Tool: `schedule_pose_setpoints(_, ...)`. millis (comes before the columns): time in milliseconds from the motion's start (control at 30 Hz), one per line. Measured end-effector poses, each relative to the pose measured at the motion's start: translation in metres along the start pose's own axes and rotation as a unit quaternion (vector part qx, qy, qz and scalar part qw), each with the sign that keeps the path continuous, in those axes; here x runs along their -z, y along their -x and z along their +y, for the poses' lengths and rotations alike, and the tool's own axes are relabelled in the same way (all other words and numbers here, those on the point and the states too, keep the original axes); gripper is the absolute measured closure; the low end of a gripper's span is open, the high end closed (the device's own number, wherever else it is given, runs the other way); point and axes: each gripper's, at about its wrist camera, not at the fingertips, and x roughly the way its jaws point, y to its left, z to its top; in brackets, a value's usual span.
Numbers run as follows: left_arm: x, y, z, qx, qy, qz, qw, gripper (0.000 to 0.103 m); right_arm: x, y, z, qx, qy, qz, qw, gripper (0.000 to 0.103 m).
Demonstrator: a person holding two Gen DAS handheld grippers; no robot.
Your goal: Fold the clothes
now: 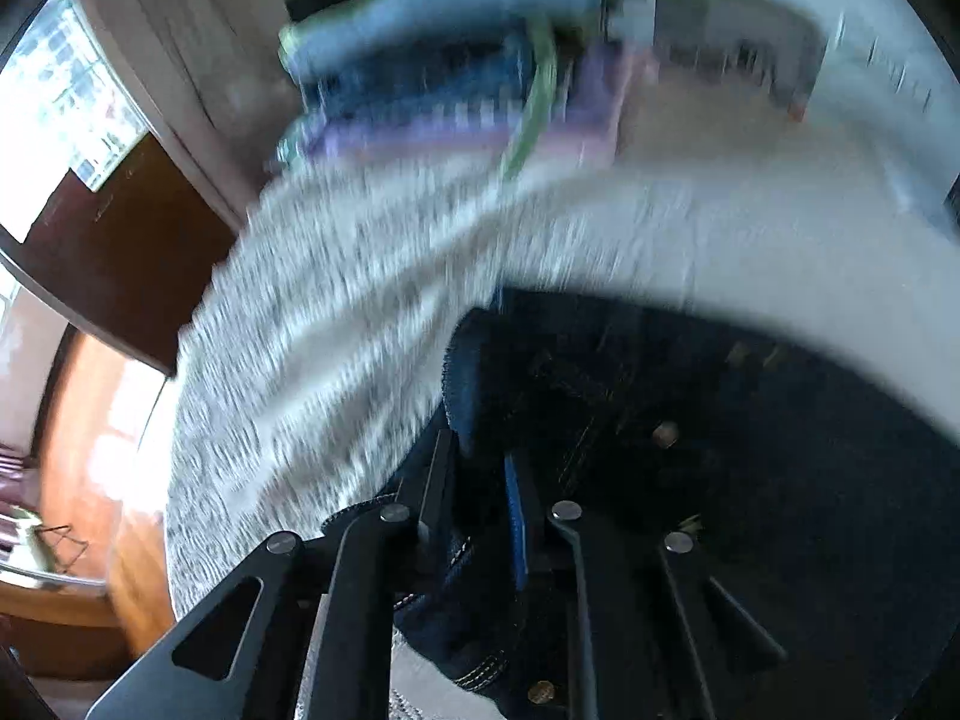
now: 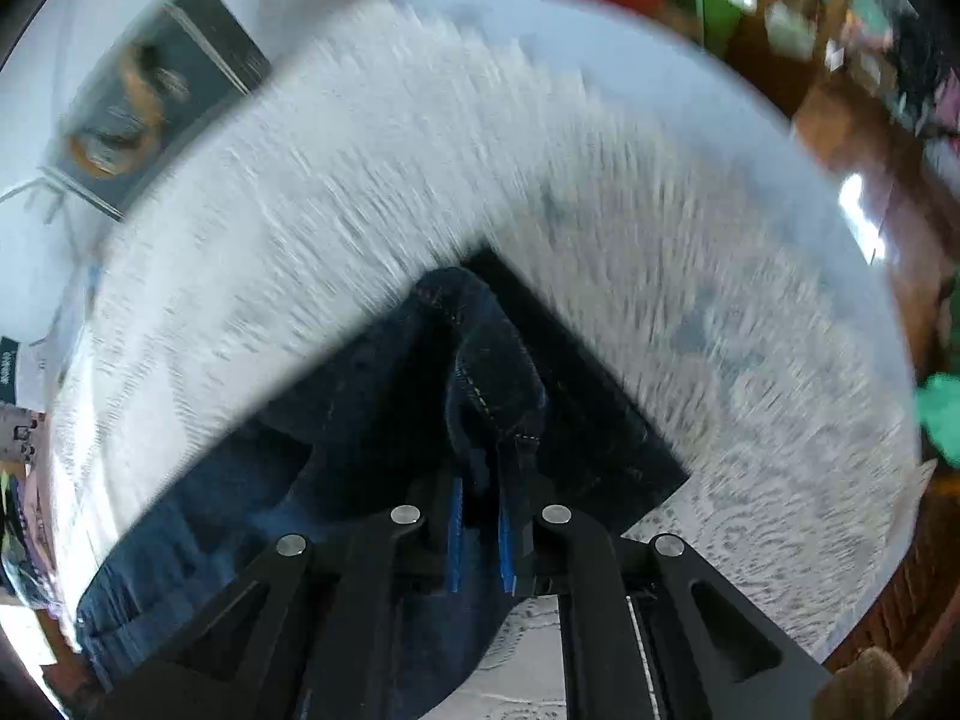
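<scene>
Dark blue jeans (image 1: 690,450) lie on a white lace tablecloth (image 1: 312,324). My left gripper (image 1: 480,468) is shut on a fold of the jeans near a rivet and stitched seam. In the right wrist view my right gripper (image 2: 480,480) is shut on another bunched edge of the jeans (image 2: 480,360), with the denim spreading down to the left. Both views are blurred by motion.
A pile of folded clothes (image 1: 444,66) in blue, purple and green sits at the table's far side. A dark book or box (image 2: 156,96) lies on white cloth at the upper left. Wooden floor (image 1: 102,450) and furniture surround the round table (image 2: 780,480).
</scene>
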Motion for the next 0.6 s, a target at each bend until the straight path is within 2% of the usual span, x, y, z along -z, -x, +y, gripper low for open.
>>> schedule_pose_setpoints(100,-0.011,0.021,0.008,0.045,0.038,-0.034,0.9977,0.09,-0.002,0.047,-0.007,-0.024,-0.025,-0.073,0.997,0.095)
schedule_pose_setpoints(133,-0.014,0.02,0.008,0.043,0.042,-0.037,0.9975,0.086,-0.003,0.054,-0.014,-0.029,-0.038,-0.082,0.995,0.093)
schedule_pose_setpoints(167,-0.017,0.014,0.005,0.038,0.042,-0.035,0.9978,0.079,-0.004,0.051,-0.021,-0.022,-0.048,-0.076,0.996,0.091)
schedule_pose_setpoints(200,-0.017,0.004,0.003,0.033,0.037,-0.023,0.9985,0.072,-0.006,0.046,-0.028,-0.013,-0.057,-0.068,0.996,0.081)
schedule_pose_setpoints(233,-0.017,-0.007,0.002,0.033,0.034,-0.004,0.9989,0.058,-0.004,0.032,-0.035,0.012,-0.063,-0.043,0.997,0.065)
schedule_pose_setpoints(300,-0.015,-0.02,0.002,0.034,0.03,0.02,0.9988,0.055,0.0,0.005,-0.048,0.061,-0.072,0.007,0.995,0.047)
schedule_pose_setpoints(400,-0.014,-0.001,0.012,0.04,0.031,-0.006,0.9987,0.043,0.011,0.002,-0.056,0.059,-0.07,0.008,0.996,0.047)
schedule_pose_setpoints(467,-0.016,0.015,0.018,0.034,0.024,-0.026,0.9988,0.03,0.013,0.011,-0.057,0.042,-0.06,-0.005,0.997,0.047)
schedule_pose_setpoints(600,-0.023,0.022,0.022,0.014,-0.005,-0.035,0.9993,0.027,0.007,0.027,-0.049,0.022,-0.034,-0.025,0.999,0.047)
